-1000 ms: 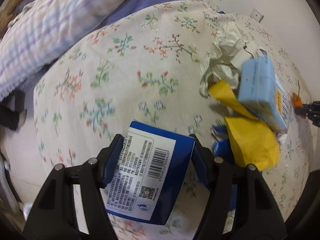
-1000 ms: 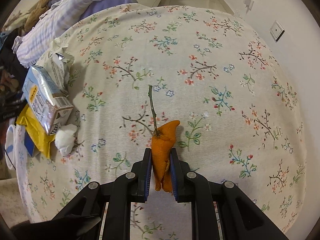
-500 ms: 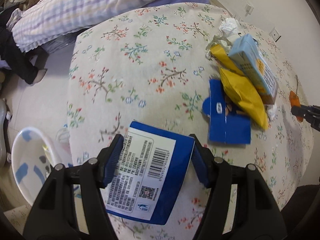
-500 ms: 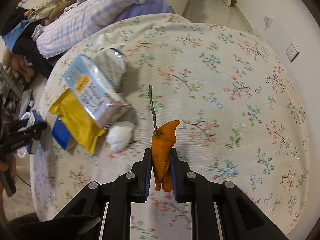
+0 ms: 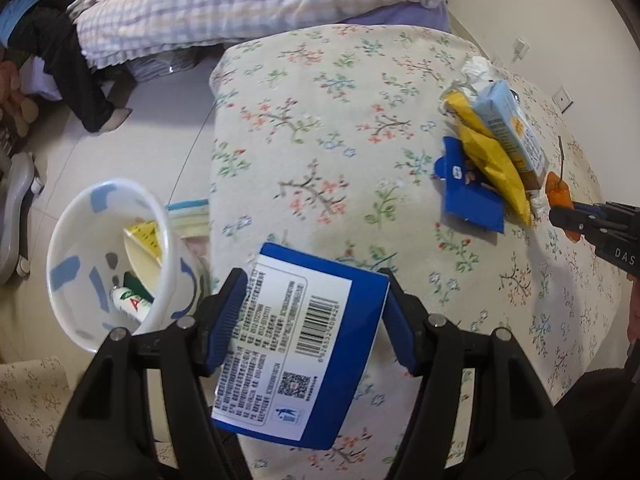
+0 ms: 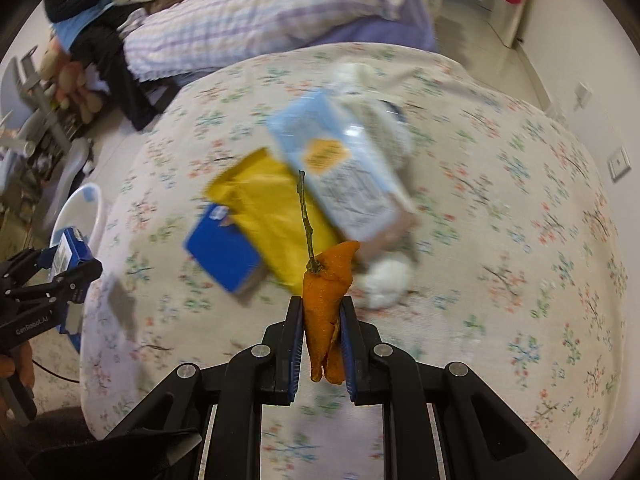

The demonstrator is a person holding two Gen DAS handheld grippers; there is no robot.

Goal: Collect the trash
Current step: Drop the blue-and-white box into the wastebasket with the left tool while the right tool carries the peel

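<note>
- Both views are bright and evenly lit, with soft daylight.
- The floral cloth (image 6: 500, 216) and the light blue carton (image 6: 344, 168) lying on it are motion-blurred in the right wrist view; the left wrist view is sharper.
- Fisheye bending curves the cloth's edges, and the corners go black.

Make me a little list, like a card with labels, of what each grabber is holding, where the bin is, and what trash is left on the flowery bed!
left gripper: shut on the blue box
right gripper: shut on the orange peel, stem pointing up
bin: white, on the floor beside the bed, with some trash inside
left on the bed: yellow bag, light blue carton, flat blue wrapper, crumpled white paper
bed cover: floral cloth
</note>
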